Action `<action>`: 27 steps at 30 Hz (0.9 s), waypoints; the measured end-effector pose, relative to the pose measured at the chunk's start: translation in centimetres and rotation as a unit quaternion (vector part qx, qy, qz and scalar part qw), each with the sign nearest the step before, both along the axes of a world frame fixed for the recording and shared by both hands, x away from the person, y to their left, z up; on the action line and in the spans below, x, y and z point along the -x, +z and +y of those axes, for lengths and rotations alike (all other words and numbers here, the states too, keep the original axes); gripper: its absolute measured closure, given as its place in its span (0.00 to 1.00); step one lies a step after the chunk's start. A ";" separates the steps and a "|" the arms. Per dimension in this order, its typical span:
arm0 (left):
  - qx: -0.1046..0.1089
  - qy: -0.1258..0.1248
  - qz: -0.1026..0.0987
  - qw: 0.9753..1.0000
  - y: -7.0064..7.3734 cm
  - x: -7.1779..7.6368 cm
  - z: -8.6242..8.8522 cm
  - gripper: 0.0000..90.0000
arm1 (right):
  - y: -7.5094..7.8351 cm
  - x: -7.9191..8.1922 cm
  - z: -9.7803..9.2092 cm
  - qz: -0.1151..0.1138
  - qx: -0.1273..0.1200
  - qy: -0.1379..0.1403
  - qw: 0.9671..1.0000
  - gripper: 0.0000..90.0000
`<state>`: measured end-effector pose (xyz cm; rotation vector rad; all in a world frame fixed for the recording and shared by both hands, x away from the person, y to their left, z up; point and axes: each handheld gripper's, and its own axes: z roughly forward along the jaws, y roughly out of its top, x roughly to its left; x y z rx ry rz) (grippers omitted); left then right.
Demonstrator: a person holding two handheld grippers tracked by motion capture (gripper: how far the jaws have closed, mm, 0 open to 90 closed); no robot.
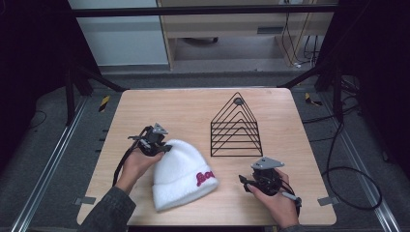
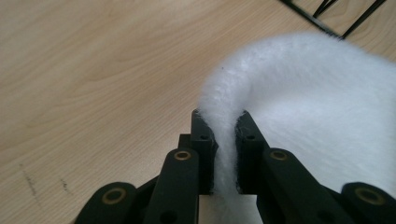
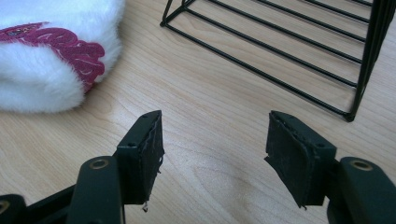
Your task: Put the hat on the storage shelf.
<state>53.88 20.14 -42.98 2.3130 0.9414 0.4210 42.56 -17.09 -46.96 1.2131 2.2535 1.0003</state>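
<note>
A white fluffy beanie with red embroidered lettering lies on the wooden table near the front. My left gripper is shut on the crown end of the beanie; a fold of white fabric is pinched between its jaws. My right gripper rests open near the front right of the table, nothing between its fingers. The beanie's cuff and lettering lie to the upper left in the right gripper view.
A black wire triangular rack stands at the table's middle right, just beyond my right gripper; its bars are close ahead. Cables lie on the floor to the right.
</note>
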 end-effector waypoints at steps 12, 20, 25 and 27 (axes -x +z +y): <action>0.018 -0.034 -0.095 0.995 5.7 3.9 -0.6 0.90 | 0.3 0.3 -0.5 -0.006 0.003 -0.009 1.000 0.40; 0.010 -0.061 -0.137 0.989 9.3 6.0 -1.0 0.90 | 0.3 0.5 -0.3 -0.012 0.003 -0.008 1.000 0.38; 0.006 -0.070 -0.158 0.985 11.3 6.9 -1.0 0.90 | 0.4 0.7 -0.4 -0.016 -0.001 -0.010 1.000 0.37; 0.006 -0.072 -0.161 0.984 11.8 7.1 -1.0 0.91 | 0.4 0.6 -0.6 -0.019 -0.002 -0.010 1.000 0.36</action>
